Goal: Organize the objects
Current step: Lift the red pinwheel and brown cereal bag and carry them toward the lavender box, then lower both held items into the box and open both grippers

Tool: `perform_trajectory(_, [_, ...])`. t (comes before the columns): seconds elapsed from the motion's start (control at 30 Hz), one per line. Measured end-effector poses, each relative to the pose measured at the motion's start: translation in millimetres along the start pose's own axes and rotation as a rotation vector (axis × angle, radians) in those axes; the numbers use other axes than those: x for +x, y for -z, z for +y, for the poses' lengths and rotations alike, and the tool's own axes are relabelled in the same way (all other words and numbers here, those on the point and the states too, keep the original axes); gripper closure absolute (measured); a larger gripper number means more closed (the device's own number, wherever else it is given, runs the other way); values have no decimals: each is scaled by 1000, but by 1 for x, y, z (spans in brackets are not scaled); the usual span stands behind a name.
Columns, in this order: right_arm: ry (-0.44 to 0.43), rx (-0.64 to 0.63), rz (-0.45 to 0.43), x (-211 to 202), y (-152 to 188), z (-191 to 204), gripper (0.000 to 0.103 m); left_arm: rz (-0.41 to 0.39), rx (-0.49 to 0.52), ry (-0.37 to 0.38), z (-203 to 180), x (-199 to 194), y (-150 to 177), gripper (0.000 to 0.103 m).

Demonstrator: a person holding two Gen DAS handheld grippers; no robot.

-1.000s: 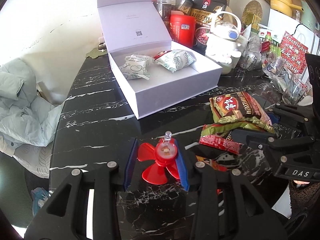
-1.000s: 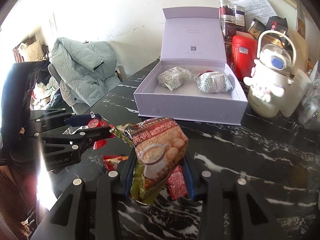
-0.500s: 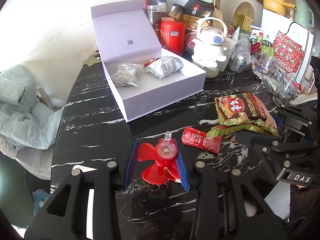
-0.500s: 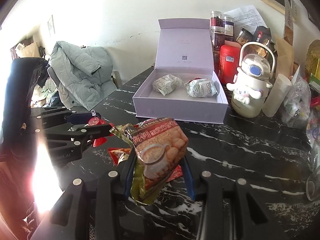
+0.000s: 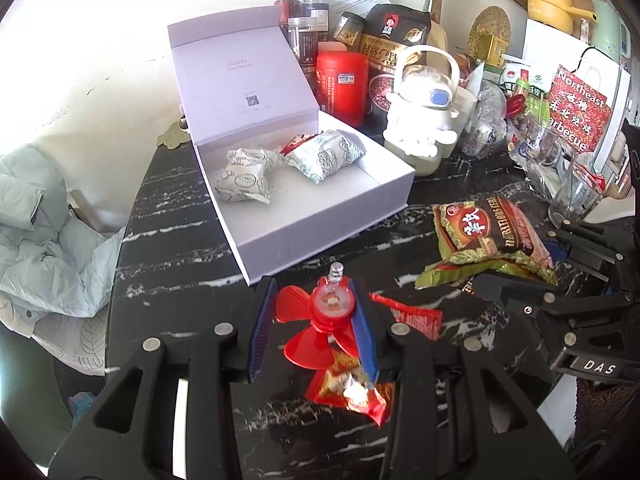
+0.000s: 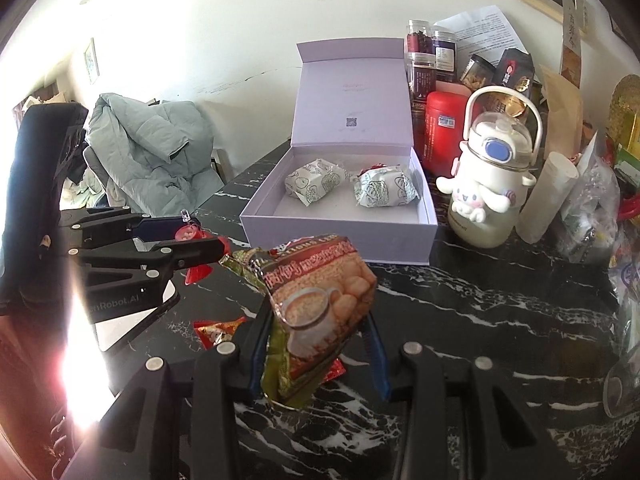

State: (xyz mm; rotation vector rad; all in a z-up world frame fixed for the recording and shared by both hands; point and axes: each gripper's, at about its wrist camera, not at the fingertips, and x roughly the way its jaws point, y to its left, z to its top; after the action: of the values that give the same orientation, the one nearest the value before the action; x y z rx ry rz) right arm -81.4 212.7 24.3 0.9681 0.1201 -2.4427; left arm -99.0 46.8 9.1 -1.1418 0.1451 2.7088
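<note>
My left gripper (image 5: 312, 320) is shut on a small red toy fan (image 5: 332, 308), held above the black marble table (image 5: 180, 272). My right gripper (image 6: 316, 344) is shut on a green and red snack packet (image 6: 320, 308), also lifted off the table. Each gripper shows in the other's view: the left gripper (image 6: 204, 234) with the fan (image 6: 192, 236), the right gripper (image 5: 520, 258) with the packet (image 5: 488, 236). Ahead stands an open lilac box (image 5: 320, 236) (image 6: 340, 236) with two wrapped pastries (image 5: 244, 180) (image 5: 324, 156) inside.
Two red sachets (image 5: 404, 316) (image 5: 348, 388) lie on the table under the grippers. Behind the box stand a white character bottle (image 6: 488, 184), a red canister (image 5: 342, 80), jars and bags. A glass (image 5: 572, 196) stands at the right. A pale coat (image 6: 148, 160) hangs left.
Both grippers have risen and drawn back from the box with their loads. The red sachets beneath them have come into view on the table.
</note>
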Motion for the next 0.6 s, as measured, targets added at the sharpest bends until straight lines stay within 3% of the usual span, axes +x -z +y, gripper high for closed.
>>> perform_trajectory(0.6, [-14, -45, 8, 56, -66, -25, 61, 21, 30, -18, 24, 51, -65, 68])
